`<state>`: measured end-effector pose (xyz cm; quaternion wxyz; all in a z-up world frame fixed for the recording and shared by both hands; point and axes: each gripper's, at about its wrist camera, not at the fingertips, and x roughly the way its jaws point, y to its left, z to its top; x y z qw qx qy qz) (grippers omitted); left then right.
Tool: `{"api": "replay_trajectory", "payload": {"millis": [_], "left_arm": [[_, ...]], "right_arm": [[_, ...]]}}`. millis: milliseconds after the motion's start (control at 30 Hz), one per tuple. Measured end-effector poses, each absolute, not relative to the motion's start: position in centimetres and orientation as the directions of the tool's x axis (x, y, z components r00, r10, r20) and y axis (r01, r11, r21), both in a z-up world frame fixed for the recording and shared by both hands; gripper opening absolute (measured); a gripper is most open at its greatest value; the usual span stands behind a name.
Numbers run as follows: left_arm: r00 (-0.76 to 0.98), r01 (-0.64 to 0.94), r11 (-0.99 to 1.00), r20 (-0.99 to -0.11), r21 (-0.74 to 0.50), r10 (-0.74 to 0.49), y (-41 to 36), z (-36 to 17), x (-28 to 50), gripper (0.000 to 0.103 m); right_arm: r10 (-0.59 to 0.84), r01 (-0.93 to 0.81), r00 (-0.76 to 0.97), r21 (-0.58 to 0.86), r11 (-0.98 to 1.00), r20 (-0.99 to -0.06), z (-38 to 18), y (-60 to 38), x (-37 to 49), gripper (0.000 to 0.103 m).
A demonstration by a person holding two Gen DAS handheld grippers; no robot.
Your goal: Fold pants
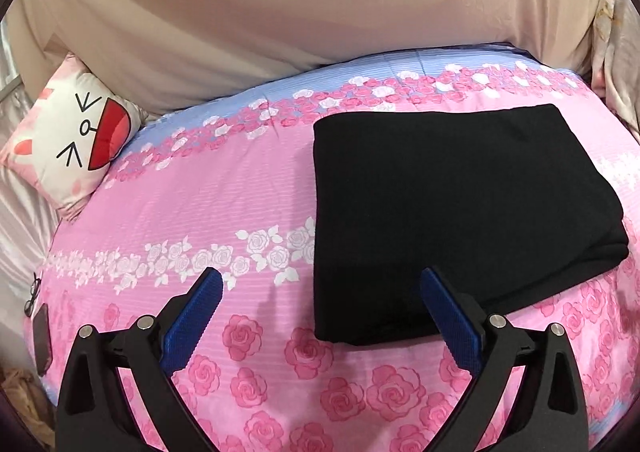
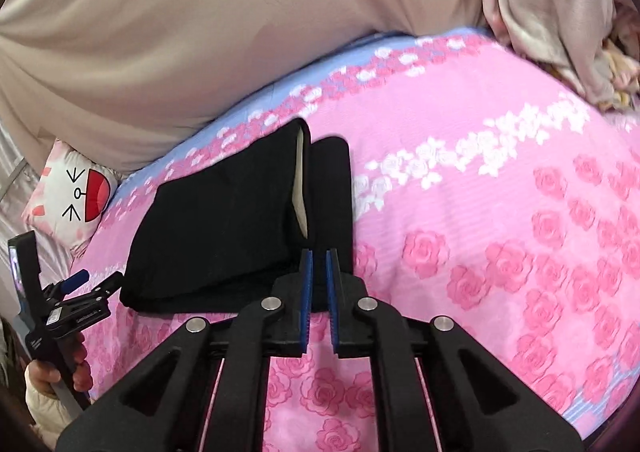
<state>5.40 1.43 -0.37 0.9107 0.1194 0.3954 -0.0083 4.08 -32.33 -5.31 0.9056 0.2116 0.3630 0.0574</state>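
The black pants (image 1: 452, 211) lie folded into a thick rectangle on the pink rose bedspread (image 1: 224, 195). My left gripper (image 1: 320, 284) is open and empty, hovering at the pants' near left corner. In the right wrist view the pants (image 2: 224, 219) lie left of centre, with a pale lining showing in a fold. My right gripper (image 2: 319, 256) is nearly shut, its blue pads (image 2: 306, 284) a narrow gap apart, at the pants' near right edge; the black fabric seems to run between them. The left gripper (image 2: 96, 284) shows at far left, held by a hand.
A cat-face pillow (image 1: 76, 135) lies at the bed's far left. A beige draped sheet (image 1: 280, 11) backs the bed. Crumpled floral bedding (image 2: 560, 19) is piled at the far right. Glasses (image 1: 34, 294) and a dark phone (image 1: 42, 340) lie at the left edge.
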Motion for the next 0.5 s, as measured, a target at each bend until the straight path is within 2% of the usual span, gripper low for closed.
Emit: {"api": "replay_trajectory", "payload": {"millis": [167, 500], "left_arm": [[0.683, 0.102, 0.972, -0.725, 0.211, 0.086, 1.4, -0.6, 4.7, 0.098], [0.675, 0.090, 0.978, -0.734, 0.189, 0.080, 1.8, -0.8, 4.7, 0.098]], "right_arm": [[0.272, 0.024, 0.713, 0.410, 0.912, -0.646, -6.0, -30.8, 3.7, 0.008], [0.188, 0.000, 0.749, 0.284, 0.959, -0.636, -3.7, -28.5, 3.8, 0.008]]}}
